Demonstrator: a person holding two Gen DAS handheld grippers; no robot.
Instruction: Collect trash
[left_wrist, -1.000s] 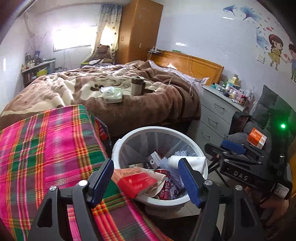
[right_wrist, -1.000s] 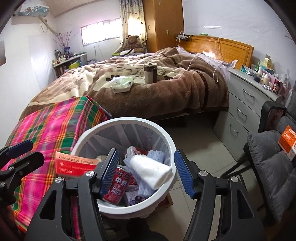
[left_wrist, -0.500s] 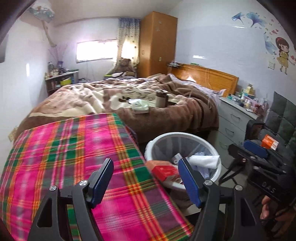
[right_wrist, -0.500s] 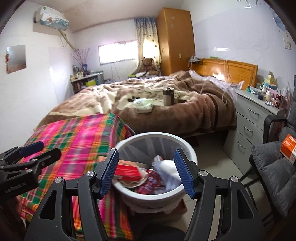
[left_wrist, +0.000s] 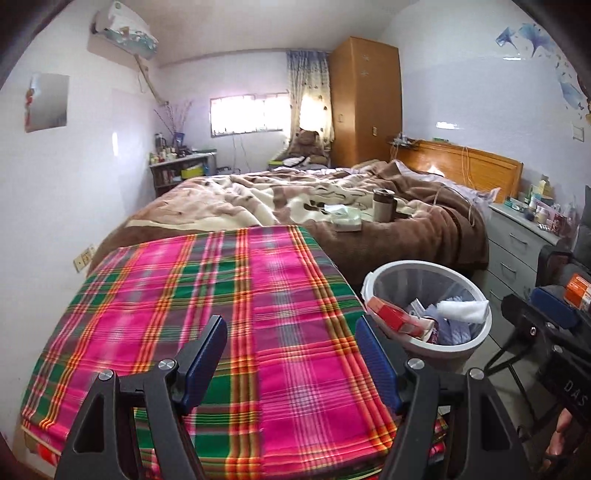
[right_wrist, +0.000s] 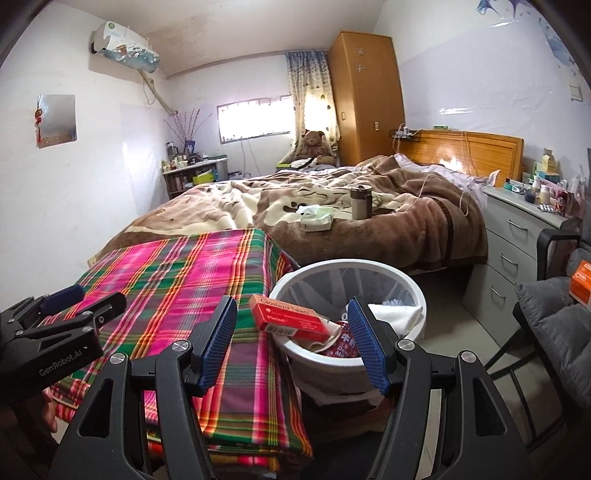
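Pulling back from the filled wastebasket (right_wrist: 347, 273) over the bare plaid-covered counter (left_wrist: 207, 295), both tools, left tool (left_wrist: 291, 363) and right tool (right_wrist: 291, 341), hang half-open and empty, suggesting collection is finished.

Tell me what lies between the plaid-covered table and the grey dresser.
The white trash bin, with the red box on its rim, stands between the plaid cloth and the grey dresser, in the right wrist view.

Left gripper (left_wrist: 291, 363) and right gripper (right_wrist: 291, 347) are each showing black frames, ribbed blue pads (right_wrist: 218, 343), silver screws and white lettering.
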